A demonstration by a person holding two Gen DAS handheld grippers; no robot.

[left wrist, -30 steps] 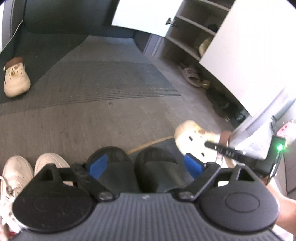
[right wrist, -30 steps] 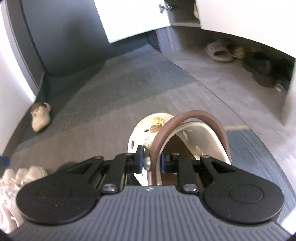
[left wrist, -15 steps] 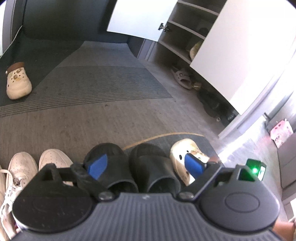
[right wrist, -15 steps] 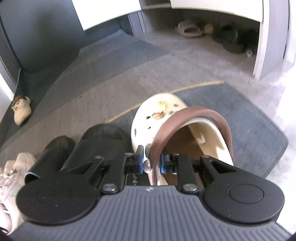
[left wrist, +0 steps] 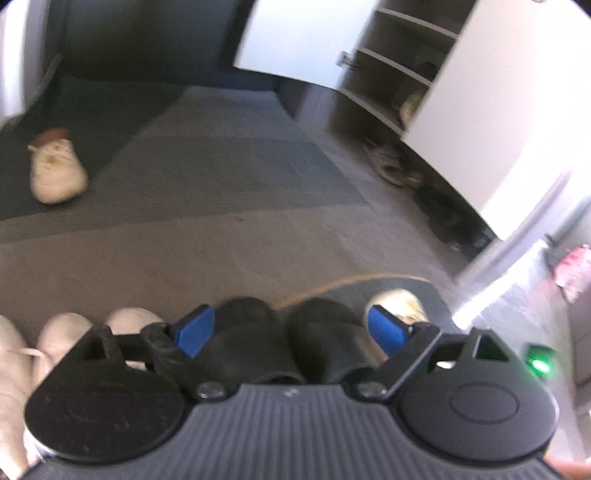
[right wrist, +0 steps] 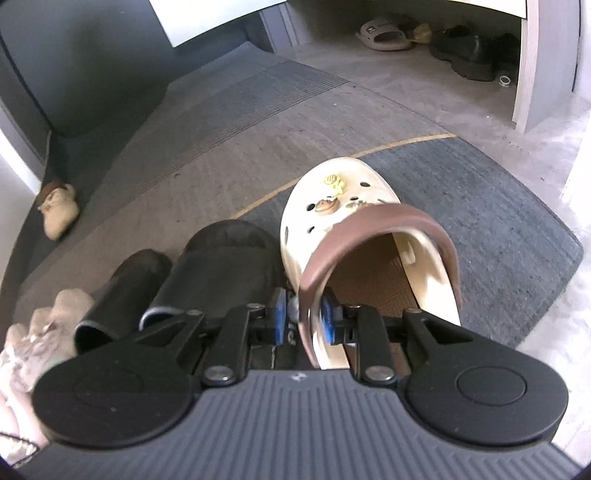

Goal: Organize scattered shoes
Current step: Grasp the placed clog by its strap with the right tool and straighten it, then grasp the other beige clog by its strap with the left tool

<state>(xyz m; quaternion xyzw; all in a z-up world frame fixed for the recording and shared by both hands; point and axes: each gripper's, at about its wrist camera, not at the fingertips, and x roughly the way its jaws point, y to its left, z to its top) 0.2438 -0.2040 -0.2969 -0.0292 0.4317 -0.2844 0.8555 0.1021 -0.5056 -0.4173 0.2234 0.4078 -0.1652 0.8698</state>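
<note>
A cream clog (right wrist: pixel 340 199) with a brown heel strap (right wrist: pixel 388 221) sits on the dark mat (right wrist: pixel 498 206), right of a pair of black slides (right wrist: pixel 221 258). My right gripper (right wrist: pixel 301 319) has the strap and its rivet between its blue pads; its jaws are opening and the pads still touch the strap. My left gripper (left wrist: pixel 291 328) hangs open above the black slides (left wrist: pixel 251 332), touching nothing. The clog's toe (left wrist: pixel 402 302) peeks past its right pad. The matching clog (left wrist: pixel 55 173) lies far off to the left on the dark carpet.
White sneakers (left wrist: pixel 62 332) stand left of the slides. An open shoe cabinet (left wrist: pixel 388 74) stands at the back right, with a beige slide (right wrist: pixel 384 35) and black shoes (right wrist: pixel 461 55) on the floor beneath it. Grey carpet stretches between.
My right gripper has brought the cream clog down onto the mat beside the black slides, and its pads have parted slightly. My left gripper has drawn back and up a little, still open.
</note>
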